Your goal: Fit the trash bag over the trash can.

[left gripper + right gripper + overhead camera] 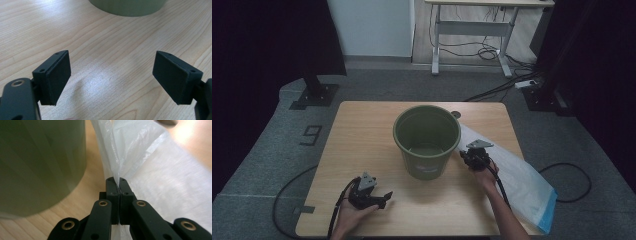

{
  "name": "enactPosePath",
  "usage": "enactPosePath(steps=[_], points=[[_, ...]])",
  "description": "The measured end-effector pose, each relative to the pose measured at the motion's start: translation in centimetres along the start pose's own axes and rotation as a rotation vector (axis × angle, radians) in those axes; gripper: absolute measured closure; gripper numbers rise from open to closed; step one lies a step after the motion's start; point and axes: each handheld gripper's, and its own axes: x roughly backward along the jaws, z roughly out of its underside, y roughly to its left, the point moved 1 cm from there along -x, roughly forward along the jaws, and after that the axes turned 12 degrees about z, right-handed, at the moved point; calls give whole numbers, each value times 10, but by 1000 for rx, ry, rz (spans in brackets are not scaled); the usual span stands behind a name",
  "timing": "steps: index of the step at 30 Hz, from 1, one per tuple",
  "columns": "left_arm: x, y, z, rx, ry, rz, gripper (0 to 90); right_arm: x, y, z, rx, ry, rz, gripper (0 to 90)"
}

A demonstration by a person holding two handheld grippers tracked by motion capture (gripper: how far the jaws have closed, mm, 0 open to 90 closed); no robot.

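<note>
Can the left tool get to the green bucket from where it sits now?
Probably yes: the left tool sits open on bare table, and nothing lies between it and the green bucket.

Left tongs (111, 80) spread wide over wooden table (105, 45), green bucket (126, 7) beyond

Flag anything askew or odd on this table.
The plastic bag hangs over the table's right edge beside the green bin, with the right gripper pinching it. Nothing is spilled or damaged.
</note>
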Motion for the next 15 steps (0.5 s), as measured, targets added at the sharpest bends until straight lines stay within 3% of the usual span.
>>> enactPosePath(steps=[3, 8, 9, 15], points=[[1, -1, 0, 0, -3, -5, 151, 18, -11, -9, -59, -73, 0, 884], [3, -1, 1, 7, -10, -7, 151, 32, -22, -16, -113, -122, 4, 884], [4, 0, 1, 8, -12, -6, 151, 41, -29, -22, -143, -143, -3, 884], [5, 2, 0, 14, -21, -6, 151, 61, -37, -35, -176, -209, -9, 884]])
